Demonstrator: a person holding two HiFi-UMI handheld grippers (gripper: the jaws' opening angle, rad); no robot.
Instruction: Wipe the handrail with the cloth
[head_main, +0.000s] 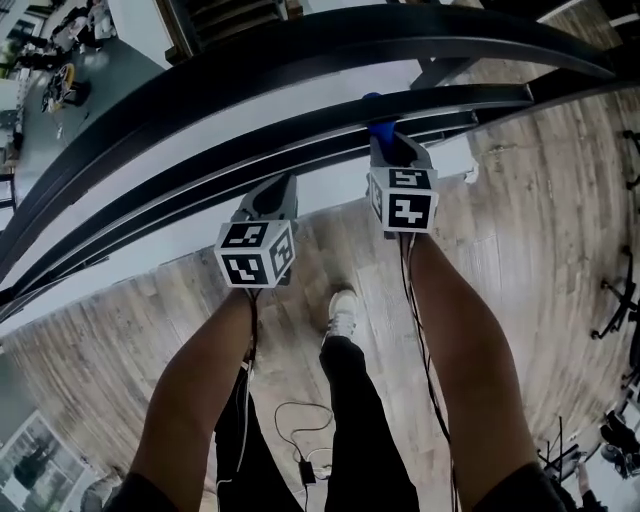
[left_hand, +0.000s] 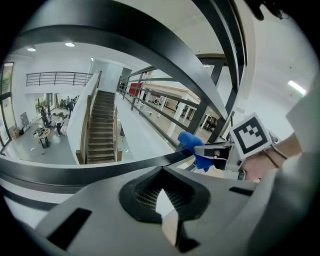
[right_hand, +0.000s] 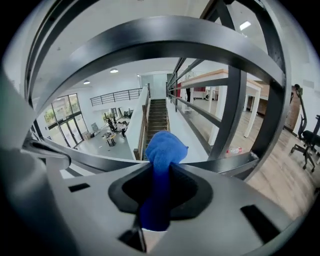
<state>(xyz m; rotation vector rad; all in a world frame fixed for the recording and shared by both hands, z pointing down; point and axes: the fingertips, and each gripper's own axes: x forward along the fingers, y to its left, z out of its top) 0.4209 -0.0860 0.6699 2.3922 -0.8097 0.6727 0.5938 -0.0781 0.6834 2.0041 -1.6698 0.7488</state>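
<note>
Right gripper (right_hand: 156, 202) is clamped on the blue cloth (right_hand: 161, 150). A bunched strip of it runs back between the jaws, and a rounded wad sticks out past the tips. Left gripper (left_hand: 165, 207) has its jaws together with nothing between them; it hangs just left of the right one and does no work.

In the head view the cloth (head_main: 377, 128) shows as a small blue lump ahead of the right gripper (head_main: 385, 145), up at the black railing. It sits at a lower bar (right_hand: 235, 162), not at the wide top handrail (head_main: 350, 40), which runs above it. The left gripper view shows the cloth (left_hand: 191, 142) seemingly pressed on that bar (actual contact is hard to confirm). The left gripper (head_main: 278, 195) is near the railing but not touching it.

Handling, as a judgement:
- **Cloth:** looks soft, light and limp, probably microfibre, so it will fold round the rail and drag a bit.
- **Hold:** pinched at the gathered middle with a fat wad left ahead is right. A pinch near an edge would likely pull free under friction.
- **Rail:** looks like rigid, smooth painted metal and is fixed, so it takes firm pressure.
- **Next move:** lift to the top rail before wiping.
</note>
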